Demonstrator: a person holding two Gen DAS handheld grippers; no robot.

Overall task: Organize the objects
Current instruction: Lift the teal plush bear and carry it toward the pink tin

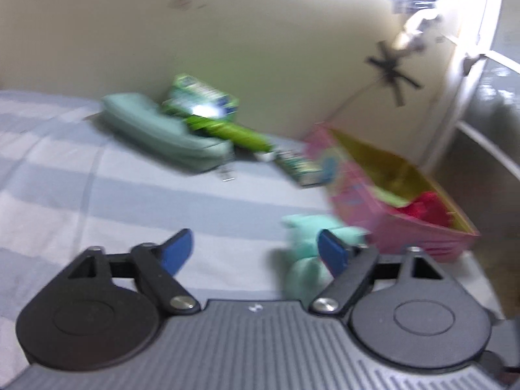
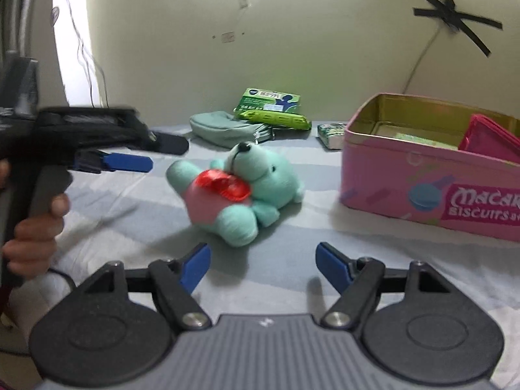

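Observation:
A mint-green plush toy (image 2: pixel 247 188) with a pink belly and red bow lies on the striped bed sheet (image 2: pixel 136 201), just beyond my open, empty right gripper (image 2: pixel 261 265). In the blurred left wrist view the toy (image 1: pixel 305 247) lies by the right fingertip of my open, empty left gripper (image 1: pixel 255 253). The left gripper (image 2: pixel 126 161) also shows in the right wrist view, left of the toy. An open pink biscuit tin (image 2: pixel 422 175) (image 1: pixel 399 214) stands to the right, with a red pouch (image 2: pixel 487 139) inside.
At the wall lie a grey-green pouch (image 2: pixel 224 130) (image 1: pixel 162 130), a green box (image 2: pixel 269 102), a green packet (image 2: pixel 276 117) and a small green pack (image 2: pixel 331 133). A cable runs down the wall (image 2: pixel 419 61) behind the tin.

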